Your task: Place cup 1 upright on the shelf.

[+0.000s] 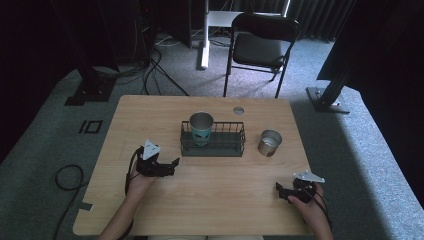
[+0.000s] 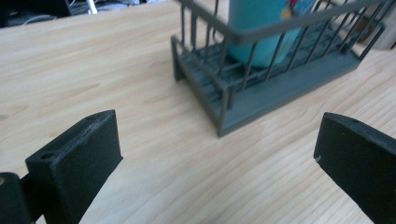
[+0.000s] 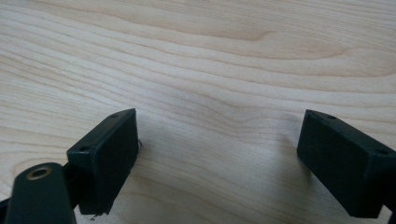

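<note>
Two cups noted: a teal cup (image 1: 201, 129) stands upright at the left end of the wire basket (image 1: 235, 148); a metal cup (image 1: 269, 143) waits on the counter (image 1: 210, 200) just beside it, likely next to load. Left hand-held gripper (image 1: 175, 163), jaws spread, faces the basket; right hand-held gripper (image 1: 280, 190) rests apart, likewise spread and empty.

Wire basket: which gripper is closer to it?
Left. The left gripper sits just off the wire basket's left end; the right gripper rests near the table's front right edge.
</note>
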Demonstrator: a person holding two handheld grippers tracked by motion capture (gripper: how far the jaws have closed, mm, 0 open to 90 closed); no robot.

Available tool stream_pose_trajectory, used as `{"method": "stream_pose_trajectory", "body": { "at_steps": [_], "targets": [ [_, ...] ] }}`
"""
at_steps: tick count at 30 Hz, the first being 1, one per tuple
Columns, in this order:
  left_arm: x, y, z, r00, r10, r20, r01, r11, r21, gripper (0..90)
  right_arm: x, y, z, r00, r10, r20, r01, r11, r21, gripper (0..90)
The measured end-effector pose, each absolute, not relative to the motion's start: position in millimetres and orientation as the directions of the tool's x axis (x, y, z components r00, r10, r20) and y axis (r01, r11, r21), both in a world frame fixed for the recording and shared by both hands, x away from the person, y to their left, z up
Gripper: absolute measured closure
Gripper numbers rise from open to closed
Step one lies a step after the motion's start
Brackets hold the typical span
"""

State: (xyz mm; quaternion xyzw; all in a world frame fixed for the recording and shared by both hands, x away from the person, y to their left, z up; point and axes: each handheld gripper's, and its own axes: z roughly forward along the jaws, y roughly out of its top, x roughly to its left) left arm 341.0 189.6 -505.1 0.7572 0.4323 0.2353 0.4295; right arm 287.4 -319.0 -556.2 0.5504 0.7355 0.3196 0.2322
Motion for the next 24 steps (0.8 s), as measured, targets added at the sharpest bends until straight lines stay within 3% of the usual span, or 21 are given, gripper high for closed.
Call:
{"method": "stream_pose_trajectory", "body": {
  "at_steps": [24],
  "targets": [
    [307.8,243.8,-524.6,0.449,0.893,-0.026,0.530,-0.243,0.812,1.3,287.4,-319.1,-556.2,-0.287,0.958,0.009,0.661,0.191,0.726,12.3]
  ]
}}
